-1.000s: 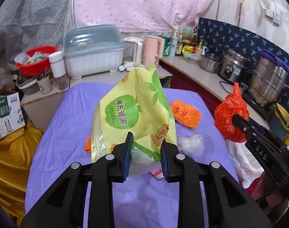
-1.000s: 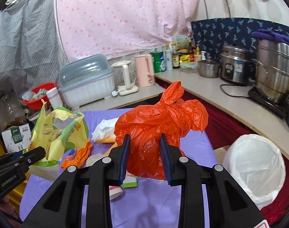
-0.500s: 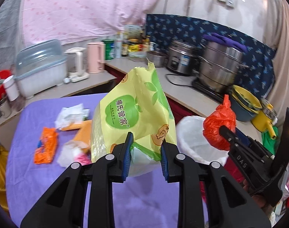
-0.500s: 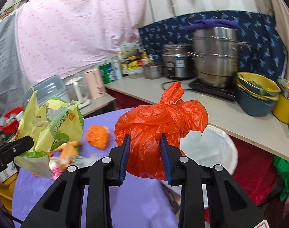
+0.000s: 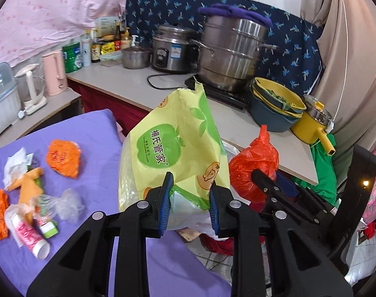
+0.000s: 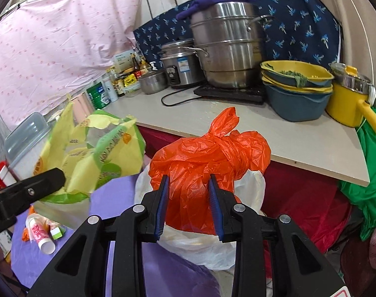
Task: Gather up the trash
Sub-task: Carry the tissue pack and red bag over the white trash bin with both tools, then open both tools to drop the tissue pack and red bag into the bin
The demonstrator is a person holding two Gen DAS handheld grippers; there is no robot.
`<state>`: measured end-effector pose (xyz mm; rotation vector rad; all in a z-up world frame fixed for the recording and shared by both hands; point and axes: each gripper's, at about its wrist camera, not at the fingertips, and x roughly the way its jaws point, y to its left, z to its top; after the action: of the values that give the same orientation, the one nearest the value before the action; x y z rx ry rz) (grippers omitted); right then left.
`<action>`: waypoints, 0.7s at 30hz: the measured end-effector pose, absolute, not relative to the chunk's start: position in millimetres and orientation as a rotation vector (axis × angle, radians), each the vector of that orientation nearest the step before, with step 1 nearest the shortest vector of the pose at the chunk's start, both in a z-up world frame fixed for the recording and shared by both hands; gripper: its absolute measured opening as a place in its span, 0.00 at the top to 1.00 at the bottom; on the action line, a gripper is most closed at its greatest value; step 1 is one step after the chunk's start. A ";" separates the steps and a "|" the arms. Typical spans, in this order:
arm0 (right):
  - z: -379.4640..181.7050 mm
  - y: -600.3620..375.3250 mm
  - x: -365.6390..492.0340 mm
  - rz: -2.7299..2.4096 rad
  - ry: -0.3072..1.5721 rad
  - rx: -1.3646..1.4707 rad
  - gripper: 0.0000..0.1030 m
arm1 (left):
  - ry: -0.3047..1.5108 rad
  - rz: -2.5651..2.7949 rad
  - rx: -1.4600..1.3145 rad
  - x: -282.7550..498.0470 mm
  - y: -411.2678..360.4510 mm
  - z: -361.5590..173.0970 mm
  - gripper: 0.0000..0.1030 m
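Observation:
My left gripper (image 5: 189,199) is shut on a yellow-green tissue wrapper (image 5: 173,148) and holds it in the air past the table's right edge. My right gripper (image 6: 189,201) is shut on a knotted orange plastic bag (image 6: 207,158), held right above a bin lined with a white bag (image 6: 247,190). The orange bag also shows in the left wrist view (image 5: 252,170), and the wrapper in the right wrist view (image 6: 94,158). Several scraps stay on the purple tablecloth (image 5: 94,133): an orange wrapper (image 5: 63,158), crumpled clear plastic (image 5: 69,204), a pink-white tube (image 5: 29,234).
A beige counter (image 6: 262,133) runs behind the bin with a steel steamer pot (image 6: 227,47), a rice cooker (image 6: 180,66), stacked yellow and blue bowls (image 6: 296,91) and a yellow pot (image 6: 348,99). Red and green cloth (image 6: 368,168) lies under the counter's end.
Both grippers have swung to the right with their loads, away from the table's middle. The lined bin now lies right under the orange bag, and the counter's pots fill the view.

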<state>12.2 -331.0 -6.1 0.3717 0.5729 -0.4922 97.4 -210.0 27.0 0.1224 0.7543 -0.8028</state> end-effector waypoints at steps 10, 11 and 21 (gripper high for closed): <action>-30.4 -362.3 34.0 -0.505 0.607 0.404 0.70 | 0.883 -0.838 0.139 133.2 -258.0 -22.5 0.74; -33.3 -364.3 36.7 -0.507 0.615 0.408 0.70 | 0.895 -0.836 0.137 136.6 -260.7 -26.4 0.74; -39.4 -364.0 53.3 -0.505 0.619 0.406 0.56 | 0.907 -0.794 0.103 151.8 -252.4 -39.1 0.57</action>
<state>53.3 -364.0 -39.4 0.4062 0.6189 -0.5054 151.8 -252.4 -39.1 0.1032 0.9067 -0.7938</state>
